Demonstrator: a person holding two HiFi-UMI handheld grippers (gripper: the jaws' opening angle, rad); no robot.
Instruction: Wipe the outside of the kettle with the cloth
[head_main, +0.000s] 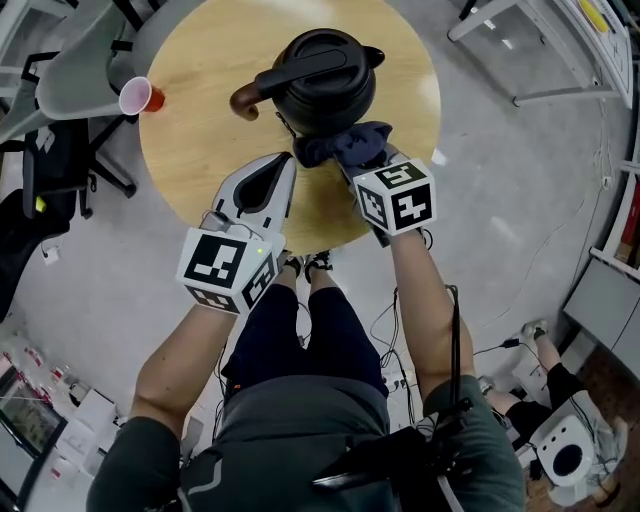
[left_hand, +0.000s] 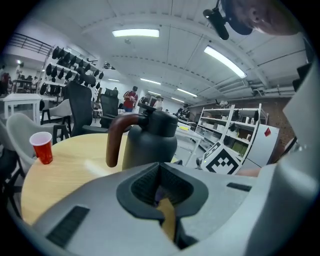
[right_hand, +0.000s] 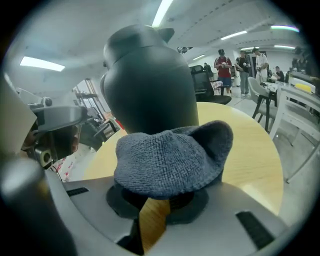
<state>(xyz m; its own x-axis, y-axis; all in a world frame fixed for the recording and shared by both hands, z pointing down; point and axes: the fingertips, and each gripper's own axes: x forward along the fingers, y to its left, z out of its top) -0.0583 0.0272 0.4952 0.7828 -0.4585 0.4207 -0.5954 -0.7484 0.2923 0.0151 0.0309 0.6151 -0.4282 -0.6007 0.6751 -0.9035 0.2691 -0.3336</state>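
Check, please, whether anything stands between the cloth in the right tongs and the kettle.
Nothing visible does. The cloth, clamped in the right tongs, sits directly before the kettle, at its lower side. The red cup stands far off across the table.

The left gripper (left_hand: 160, 172) has its dark ribbed pads pressed together with nothing I can make out between them, only a slit of the wooden surface (left_hand: 65, 172) showing below. Straight ahead of it and close stands the dark kettle (left_hand: 150, 142), upright on that round surface, lid on, its brown curved handle (left_hand: 113, 140) turned to the gripper's left. Farther off to the left a red cup (left_hand: 42, 147) sits near the surface's edge, and to the right of the gripper's tip a black-and-white marker cube (left_hand: 223, 161) shows, with shelving (left_hand: 235, 130) beyond.
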